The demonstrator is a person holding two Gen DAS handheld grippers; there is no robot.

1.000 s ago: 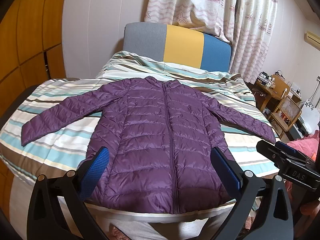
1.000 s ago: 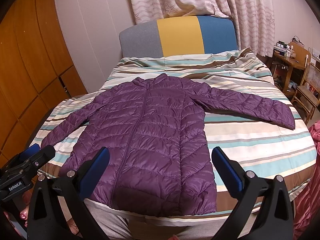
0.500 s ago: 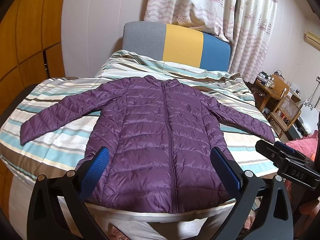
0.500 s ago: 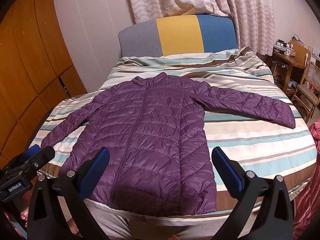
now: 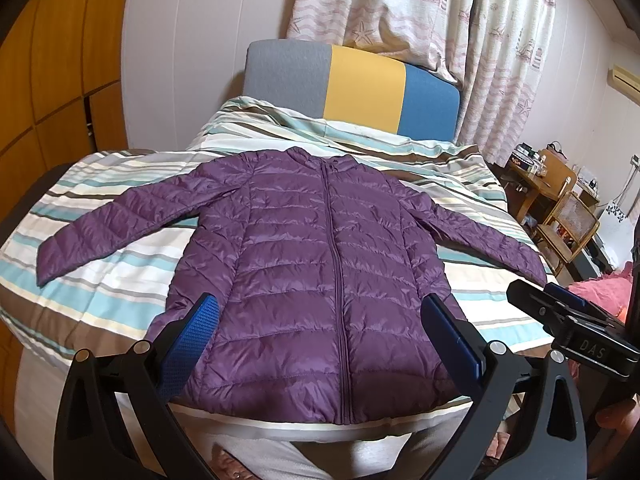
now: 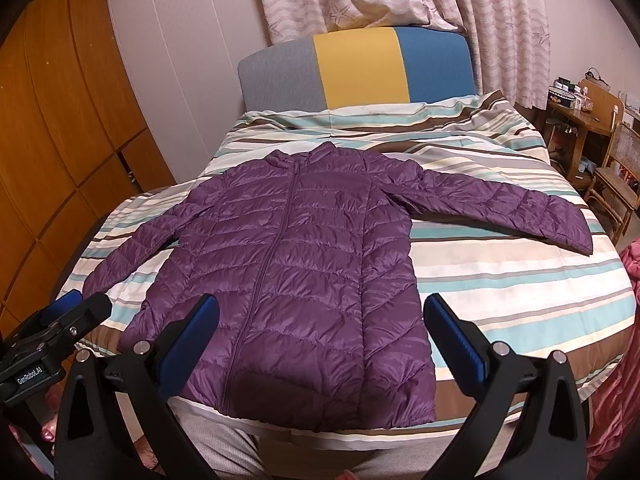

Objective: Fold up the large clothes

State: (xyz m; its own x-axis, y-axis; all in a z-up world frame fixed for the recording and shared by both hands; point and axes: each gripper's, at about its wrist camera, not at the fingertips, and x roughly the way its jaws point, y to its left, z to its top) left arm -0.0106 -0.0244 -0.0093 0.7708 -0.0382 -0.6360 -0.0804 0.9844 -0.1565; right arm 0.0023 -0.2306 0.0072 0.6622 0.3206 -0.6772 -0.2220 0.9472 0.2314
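Both grippers [image 5: 320,336] [image 6: 320,332] above jacket [image 5: 320,280], jaws wide

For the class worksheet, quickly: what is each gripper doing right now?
Left gripper: open, holding nothing, above the purple puffer jacket.
Right gripper: open, holding nothing, above the same jacket.

Bed [image 5: 100,280] with striped cover – grey, yellow, blue headboard [image 5: 352,88]. Patterned curtains [image 5: 460,32] behind. Wooden cupboards [image 6: 60,120] left; wooden desk [image 6: 580,120] right.
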